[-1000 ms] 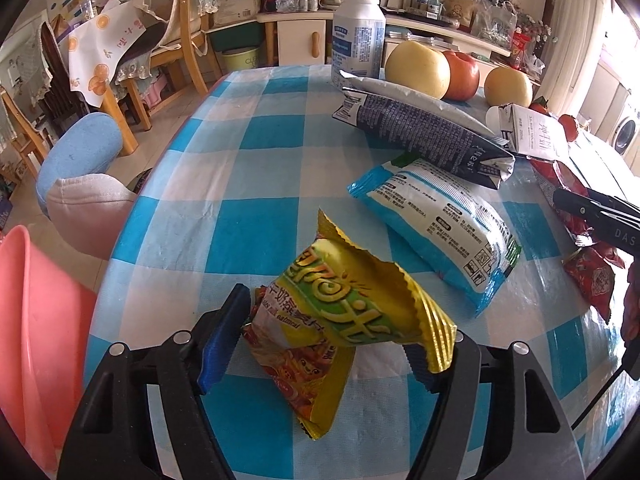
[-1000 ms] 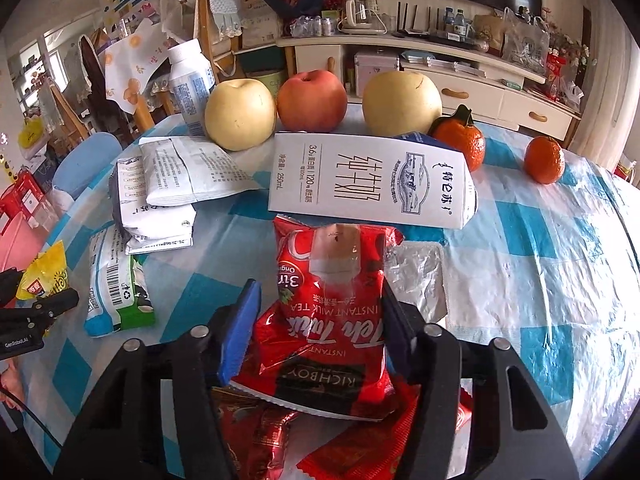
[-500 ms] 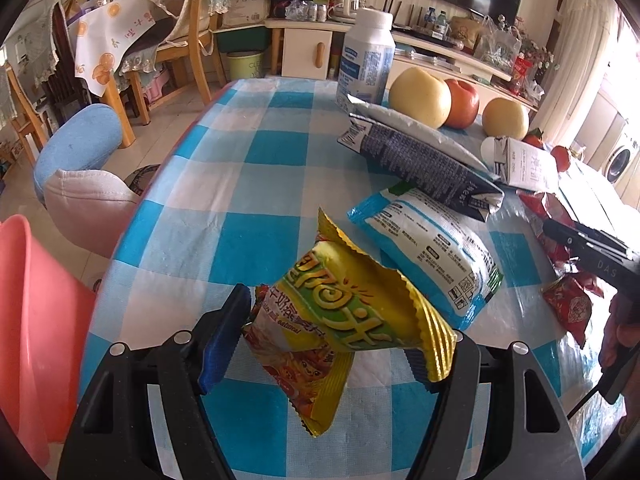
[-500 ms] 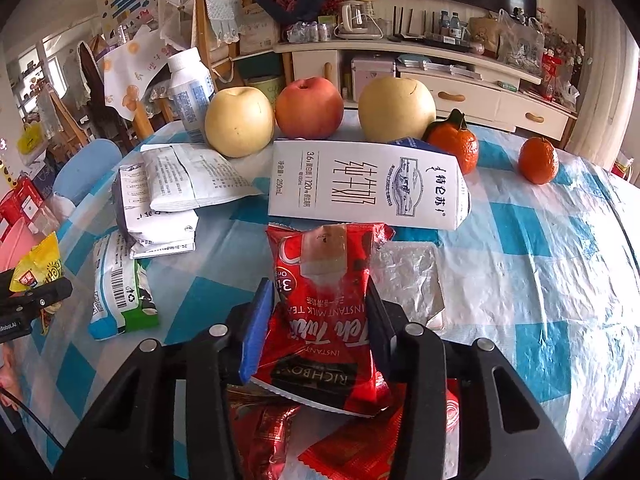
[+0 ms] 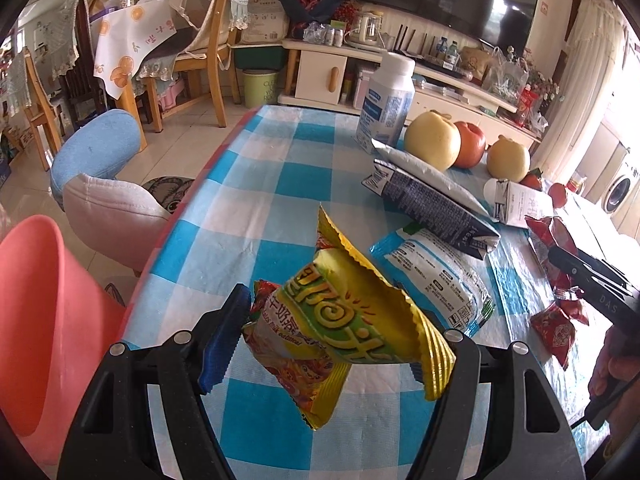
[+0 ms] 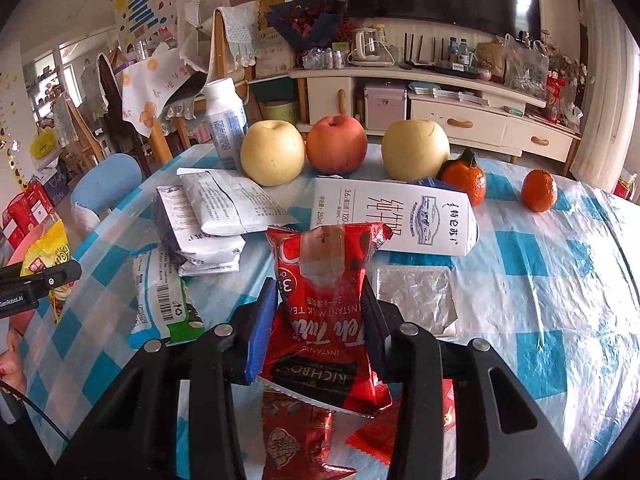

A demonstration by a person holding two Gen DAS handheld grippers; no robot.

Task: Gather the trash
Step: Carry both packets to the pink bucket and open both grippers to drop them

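Red sachet [image 6: 324, 312] lifted — table edge [image 5: 192, 200] left

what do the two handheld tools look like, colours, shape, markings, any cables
Both are black plastic. The left tool and the right tool each have two broad arms with triangular cut-outs and silver round screws. In each wrist view, the left finger carries a ridged blue pad. White lettering marks the side of each body, and a thin black cable trails below the left one.

the red wrappers [image 6: 304, 440] lie half hidden under the right gripper [image 6: 316, 320]. the pink bin [image 5: 44, 340] is cut off at the left edge.
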